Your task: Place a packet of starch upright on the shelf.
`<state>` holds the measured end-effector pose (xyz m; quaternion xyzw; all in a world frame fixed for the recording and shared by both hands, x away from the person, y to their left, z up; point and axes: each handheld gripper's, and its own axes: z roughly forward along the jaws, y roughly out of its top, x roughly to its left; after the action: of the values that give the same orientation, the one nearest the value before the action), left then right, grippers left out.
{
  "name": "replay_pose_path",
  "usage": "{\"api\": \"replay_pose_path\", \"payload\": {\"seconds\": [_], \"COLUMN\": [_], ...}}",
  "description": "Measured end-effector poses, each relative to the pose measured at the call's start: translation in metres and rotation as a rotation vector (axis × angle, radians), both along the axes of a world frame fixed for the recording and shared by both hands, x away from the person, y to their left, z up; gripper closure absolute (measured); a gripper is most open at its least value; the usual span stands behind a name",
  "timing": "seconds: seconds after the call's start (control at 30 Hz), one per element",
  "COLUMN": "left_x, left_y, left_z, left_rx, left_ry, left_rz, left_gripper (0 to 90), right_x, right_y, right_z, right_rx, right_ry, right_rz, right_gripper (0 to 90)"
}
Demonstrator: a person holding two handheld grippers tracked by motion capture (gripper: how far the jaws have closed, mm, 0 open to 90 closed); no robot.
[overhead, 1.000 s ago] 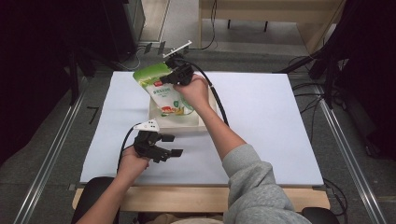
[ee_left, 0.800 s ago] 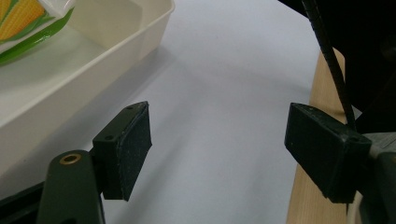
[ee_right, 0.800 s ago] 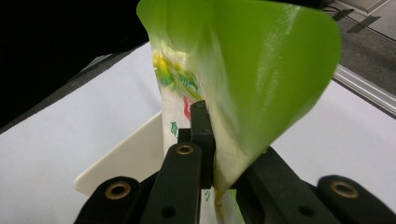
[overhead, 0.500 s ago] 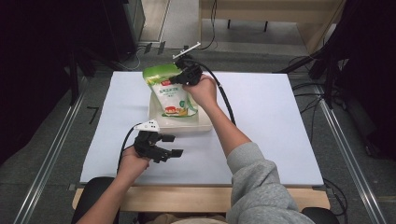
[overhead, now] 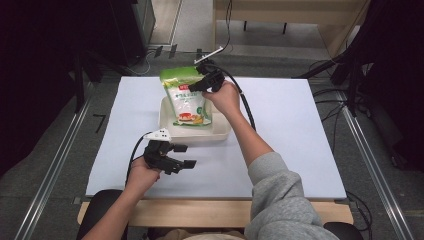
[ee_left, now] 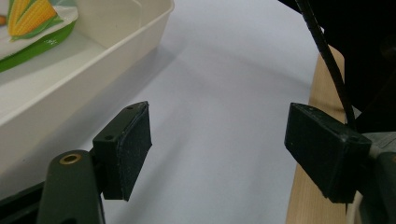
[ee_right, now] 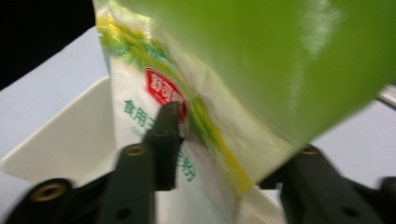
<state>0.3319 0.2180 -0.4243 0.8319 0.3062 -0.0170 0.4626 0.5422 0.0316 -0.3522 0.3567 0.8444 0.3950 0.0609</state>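
Down at the near left of the white counter (overhead: 300,140), the left tongs (overhead: 186,156) rest low over the bare sheet, jaws spread wide with nothing between them, just short of the cream tray (overhead: 220,134). In the left gripper view the tray's wall (ee_left: 93,60) stands just beyond the left jaw. Farther along, the green-and-white pouch (overhead: 187,100) stands propped in the tray, its bottom inside and its top leaning out over the far rim. The right tongs (overhead: 199,82) are up at the pouch's top edge; their jaws have just been opening, and the pouch (ee_right: 243,70) sits between them, no longer pinched.
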Motion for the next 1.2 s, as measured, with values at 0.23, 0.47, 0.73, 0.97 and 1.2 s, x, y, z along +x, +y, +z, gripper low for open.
{"api": "replay_pose_path", "payload": {"seconds": [0.23, 0.47, 0.73, 0.97, 1.2], "left_x": [0.0, 0.0, 0.0, 0.0, 0.0], "left_y": [-0.001, -0.001, -0.001, -0.001, -0.001], "left_z": [0.0, 0.0, 0.0, -0.001, -0.001], "left_rx": [0.005, 0.007, 0.012, 0.01, 0.004], "left_ry": [0.002, 0.003, 0.001, 0.002, 0.005], "left_rz": [-0.001, 0.001, 0.003, 0.005, 0.001], "left_gripper": [23.5, 23.5, 23.5, 23.5, 23.5], "right_x": [-0.001, -0.008, -0.023, -0.043, -0.066], "right_y": [-0.018, -0.042, -0.062, -0.08, -0.1], "right_z": [0.005, 0.013, 0.018, 0.015, 0.003], "right_rx": [0.019, 0.056, 0.062, 0.077, 0.091], "right_ry": [0.01, 0.004, -0.004, 0.001, -0.016], "right_rz": [-0.019, -0.03, -0.011, 0.016, 0.036], "right_gripper": [47.8, 47.5, 47.1, 47.4, 46.8]}}
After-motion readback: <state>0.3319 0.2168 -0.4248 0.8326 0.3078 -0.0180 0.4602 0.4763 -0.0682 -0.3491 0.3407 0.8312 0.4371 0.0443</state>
